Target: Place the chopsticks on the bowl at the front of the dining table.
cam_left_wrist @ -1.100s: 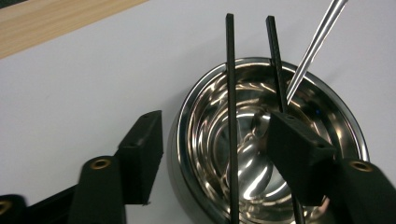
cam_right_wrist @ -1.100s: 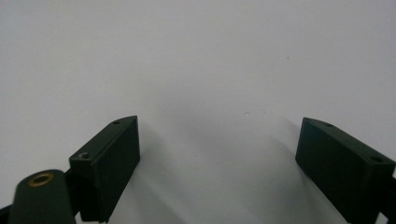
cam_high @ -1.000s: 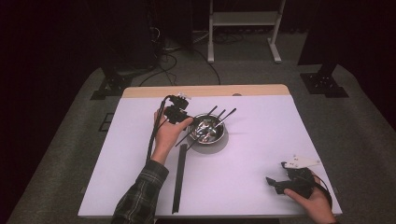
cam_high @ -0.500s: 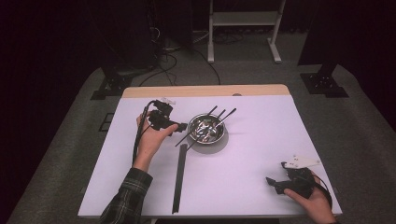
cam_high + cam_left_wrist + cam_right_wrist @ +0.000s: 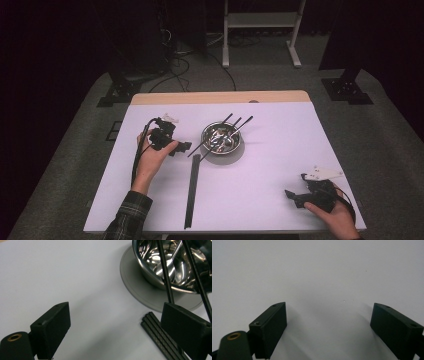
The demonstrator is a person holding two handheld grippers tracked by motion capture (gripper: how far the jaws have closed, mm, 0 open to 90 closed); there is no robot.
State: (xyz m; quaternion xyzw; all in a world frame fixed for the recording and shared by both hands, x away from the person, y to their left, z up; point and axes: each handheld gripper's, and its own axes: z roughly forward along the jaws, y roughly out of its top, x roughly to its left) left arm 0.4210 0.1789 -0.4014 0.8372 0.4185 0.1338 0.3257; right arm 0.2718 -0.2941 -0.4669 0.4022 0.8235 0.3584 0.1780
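The left gripper (image 5: 181,147) hangs just above the desk (image 5: 260,190) with its jaws spread wide and nothing between them. In the left gripper view its far jaw stands right over the near end of the black strip bundle (image 5: 160,338), a flat stack of dark slats lying on the desk. Just beyond that jaw sits the steel bowl (image 5: 172,267), with thin black sticks (image 5: 163,267) leaning out over its rim and shiny cutlery inside. The step in hand looks like a return to the desk between picks, the gripper being empty and level with the bowl's side. The next move probably calls for turning the jaws toward either the sticks or the slat bundle, then lining them across one slim piece so it sits between the pads rather than slipping beside them.

The right gripper (image 5: 296,196) rests on the desk's near right part, well apart from the bowl, jaws also wide and empty over bare white surface.

Compared with a second ago, the left gripper has drawn back from the bowl's rim, sideways and away from it, while the right one has stayed put.
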